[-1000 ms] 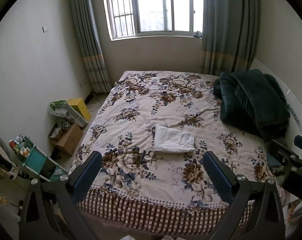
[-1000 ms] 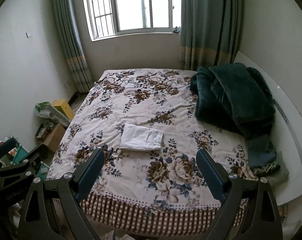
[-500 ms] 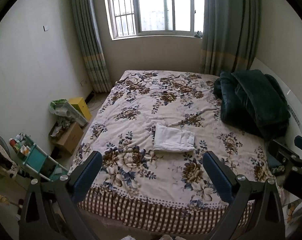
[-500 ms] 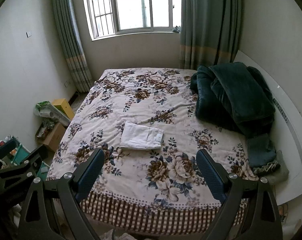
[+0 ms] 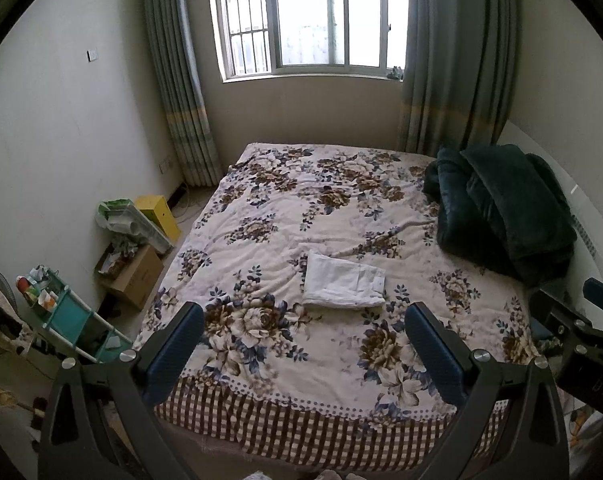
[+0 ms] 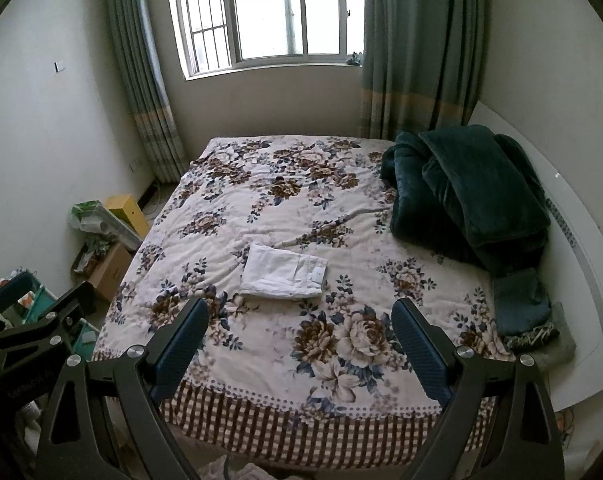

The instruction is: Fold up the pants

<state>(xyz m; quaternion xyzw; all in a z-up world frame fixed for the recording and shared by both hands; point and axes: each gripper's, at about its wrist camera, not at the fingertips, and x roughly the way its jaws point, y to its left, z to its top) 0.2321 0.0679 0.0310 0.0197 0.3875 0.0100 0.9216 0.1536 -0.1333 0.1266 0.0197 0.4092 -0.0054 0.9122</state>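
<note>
The white pants (image 5: 343,286) (image 6: 284,272) are lying folded into a flat rectangle near the middle of the floral bed (image 5: 261,208) (image 6: 229,184), beyond the fingertips and well apart from them. The left gripper (image 5: 303,322) is hovering with fingers (image 5: 177,340) spread wide, holding nothing; the right gripper (image 6: 300,316) is doing likewise, fingers (image 6: 415,340) spread. A dark green blanket (image 5: 501,204) (image 6: 469,188) is sitting bunched at the bed's right side.

No text, label, brand or number is legible in either view.
</note>
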